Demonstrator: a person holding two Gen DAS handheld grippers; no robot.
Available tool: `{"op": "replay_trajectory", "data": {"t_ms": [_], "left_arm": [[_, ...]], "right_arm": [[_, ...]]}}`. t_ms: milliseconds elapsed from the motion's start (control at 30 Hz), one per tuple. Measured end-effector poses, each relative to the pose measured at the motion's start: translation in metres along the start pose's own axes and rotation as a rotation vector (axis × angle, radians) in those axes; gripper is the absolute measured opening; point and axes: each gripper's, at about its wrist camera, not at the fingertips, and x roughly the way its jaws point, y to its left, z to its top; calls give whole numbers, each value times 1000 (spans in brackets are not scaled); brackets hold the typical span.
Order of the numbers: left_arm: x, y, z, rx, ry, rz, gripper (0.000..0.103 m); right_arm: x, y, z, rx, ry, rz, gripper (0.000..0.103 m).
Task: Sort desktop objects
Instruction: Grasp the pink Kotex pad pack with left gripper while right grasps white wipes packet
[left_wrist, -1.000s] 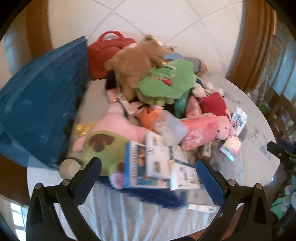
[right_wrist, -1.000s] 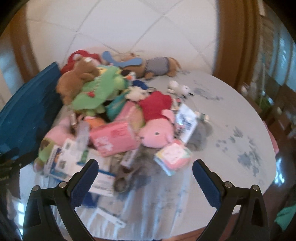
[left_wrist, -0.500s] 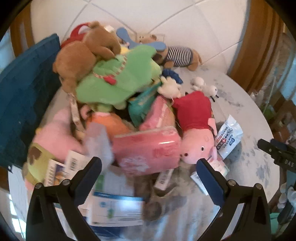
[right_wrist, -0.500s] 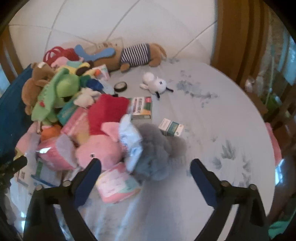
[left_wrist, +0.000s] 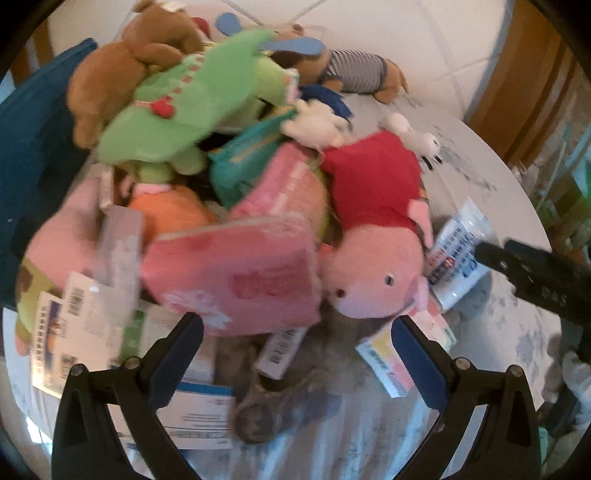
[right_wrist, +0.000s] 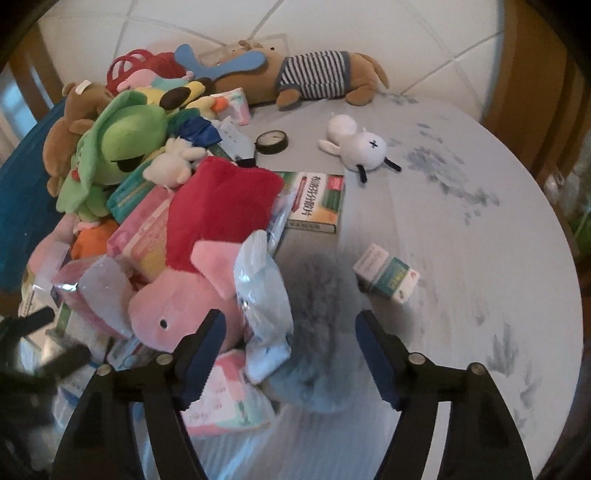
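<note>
A heap of toys and packets covers the left of the round table (right_wrist: 461, 229). A pink pig plush in a red dress (left_wrist: 373, 266) (right_wrist: 207, 280) lies at its near right edge. A pink tissue pack (left_wrist: 236, 280) lies left of it. My left gripper (left_wrist: 297, 350) is open and empty, low in front of the pack and pig. My right gripper (right_wrist: 286, 343) is open and empty, over a grey fluffy toy (right_wrist: 314, 317), with a clear plastic packet (right_wrist: 262, 295) by its left finger.
A blue bin (left_wrist: 26, 147) stands at the left. A green plush (left_wrist: 192, 99), brown bear (left_wrist: 122, 62) and striped dog (right_wrist: 310, 74) lie behind. Medicine boxes (right_wrist: 317, 199) (right_wrist: 388, 280), a tape roll (right_wrist: 271, 142) and a white plush (right_wrist: 358, 146) lie on the right part.
Both grippers have swung right and moved in closer to the heap. The right gripper's jaws now stand narrower than before, over the grey toy. Nothing has been taken hold of.
</note>
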Motion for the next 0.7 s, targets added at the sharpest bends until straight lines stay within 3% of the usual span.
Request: {"op": "replay_trajectory", "data": {"t_ms": [33,67,100,133,167,367,533,700], "left_arm": [[5,-6,-2,-2,17,-2,102],[11,-12,-5,-4,34,-4,101],[15,-18,-7,-8,51,-9,99],[20,-24,-9,-17,65,-9,98],[25,-31,-12,-28,80,-8,97],[38,-64,-22,-193,85,17,97],[56,-92,-39,-298,105,92,97],[65,-103,-47,-383,68,105,102]], "right_arm": [[4,1,1,-11,5,12,74],[9,4,2,-31,18,38,66],[13,6,2,-51,31,65,42],[18,7,2,-68,46,72,27],[22,6,2,-79,62,86,21],[32,-26,1,-148,122,195,21],[28,-55,-4,-211,140,297,21],[29,-67,-10,-241,118,365,22]]}}
